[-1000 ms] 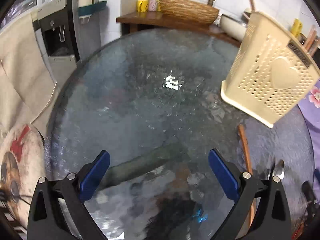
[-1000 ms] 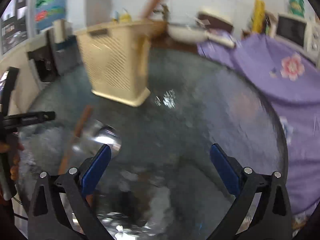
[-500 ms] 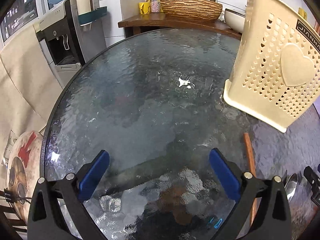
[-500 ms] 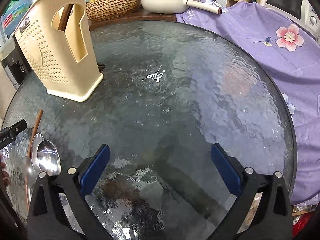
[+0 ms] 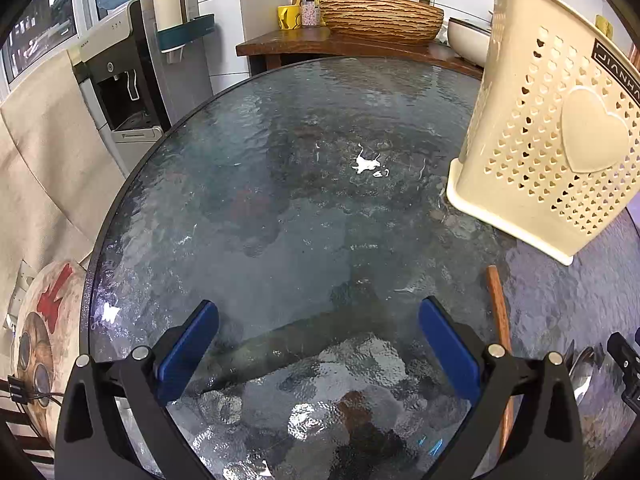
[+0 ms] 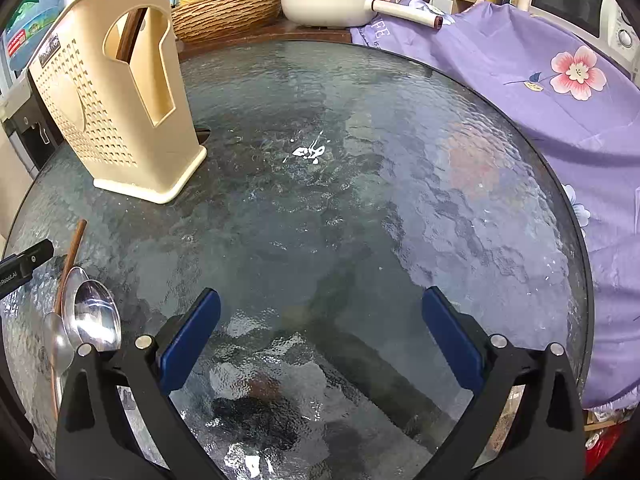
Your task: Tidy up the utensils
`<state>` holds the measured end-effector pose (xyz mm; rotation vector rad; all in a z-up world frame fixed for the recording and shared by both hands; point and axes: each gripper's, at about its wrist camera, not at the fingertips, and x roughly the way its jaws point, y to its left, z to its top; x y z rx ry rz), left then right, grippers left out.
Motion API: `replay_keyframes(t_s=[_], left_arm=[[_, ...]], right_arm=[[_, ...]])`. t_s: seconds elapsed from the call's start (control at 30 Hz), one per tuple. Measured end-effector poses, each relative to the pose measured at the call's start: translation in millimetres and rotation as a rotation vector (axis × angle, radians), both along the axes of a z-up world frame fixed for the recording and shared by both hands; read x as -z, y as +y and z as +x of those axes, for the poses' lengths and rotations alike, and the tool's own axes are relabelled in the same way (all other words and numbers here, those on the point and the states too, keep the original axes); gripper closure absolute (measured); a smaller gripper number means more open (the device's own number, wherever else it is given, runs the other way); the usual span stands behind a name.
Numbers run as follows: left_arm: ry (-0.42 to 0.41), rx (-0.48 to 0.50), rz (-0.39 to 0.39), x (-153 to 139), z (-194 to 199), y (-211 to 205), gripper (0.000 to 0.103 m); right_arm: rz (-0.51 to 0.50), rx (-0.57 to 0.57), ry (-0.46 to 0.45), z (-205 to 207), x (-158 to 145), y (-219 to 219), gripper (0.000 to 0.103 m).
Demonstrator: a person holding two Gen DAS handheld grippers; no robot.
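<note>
- The round glass bench (image 6: 400,200) carries everything, most of it bare.
- The cream perforated utensil holder (image 6: 116,112) stands upright at the far left, one brown handle already inside.
- The steel spoons (image 6: 92,316) and a wooden chopstick (image 6: 74,244) lie loose near the front-left edge, well short of the holder.
- The left gripper (image 5: 318,344) and right gripper (image 6: 320,336) both hover with jaws wide apart, holding nothing.
- I judge a pickup comes next: the right gripper must swing left over the spoons.

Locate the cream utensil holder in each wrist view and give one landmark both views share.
Left wrist: cream utensil holder at the upper right, standing on the glass table.
Right wrist: cream utensil holder at the upper left, a brown stick inside.
Shared landmark: white mark on the glass.
</note>
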<state>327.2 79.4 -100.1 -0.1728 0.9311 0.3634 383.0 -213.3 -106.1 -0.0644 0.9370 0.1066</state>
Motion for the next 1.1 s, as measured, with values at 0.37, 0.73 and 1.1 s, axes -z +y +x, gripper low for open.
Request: replay_keyframes(t_s=[0.37, 0.73, 1.1], left_arm=[[0.0, 0.0, 0.0, 0.5, 0.3, 0.3, 0.005], [-0.001, -0.001, 0.001, 1.0, 0.1, -0.9, 0.005], [-0.002, -0.002, 0.002, 0.7, -1.2, -3.2, 0.005]], right_arm=[[0.001, 0.001, 0.0, 0.8, -0.2, 0.1, 0.004], [0.002, 0.001, -0.001, 0.5, -1.1, -0.1, 0.004], [0.002, 0.002, -0.002, 0.5, -0.9, 0.2, 0.004]])
